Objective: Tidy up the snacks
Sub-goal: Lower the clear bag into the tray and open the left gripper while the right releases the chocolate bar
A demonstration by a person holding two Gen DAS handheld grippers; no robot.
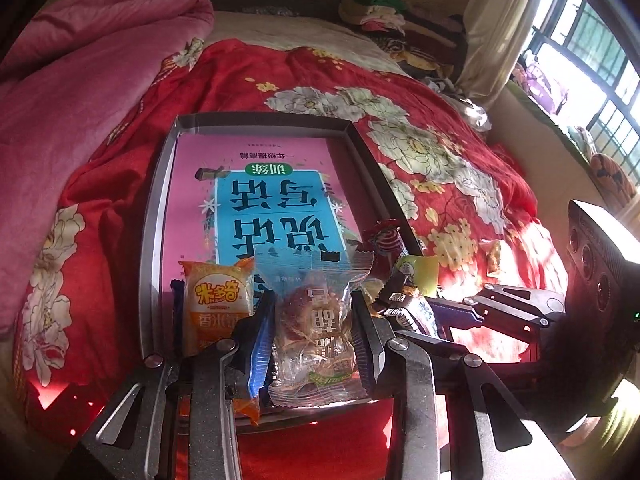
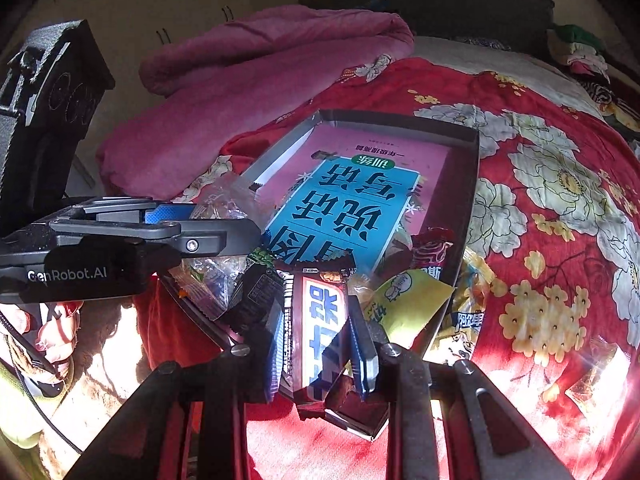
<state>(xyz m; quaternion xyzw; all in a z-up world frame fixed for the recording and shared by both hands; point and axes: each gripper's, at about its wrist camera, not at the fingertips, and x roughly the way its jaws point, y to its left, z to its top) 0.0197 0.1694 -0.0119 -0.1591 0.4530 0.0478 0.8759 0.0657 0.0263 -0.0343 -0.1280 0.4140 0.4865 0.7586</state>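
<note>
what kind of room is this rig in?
Most likely a bedroom: the tray of snacks sits on a bed under a red floral quilt, with a pink blanket bunched alongside and a curtained window.

A pink blanket (image 1: 80, 80) lies bunched beside the red floral quilt (image 1: 440, 152), near a barred window (image 1: 592, 60).

Bed under a red floral quilt (image 1: 460, 184) carries a shallow grey cardboard tray (image 1: 160, 200) near centre, a crumpled pink blanket (image 1: 80, 80) far left, folded clothes (image 1: 384, 16) far right.
</note>
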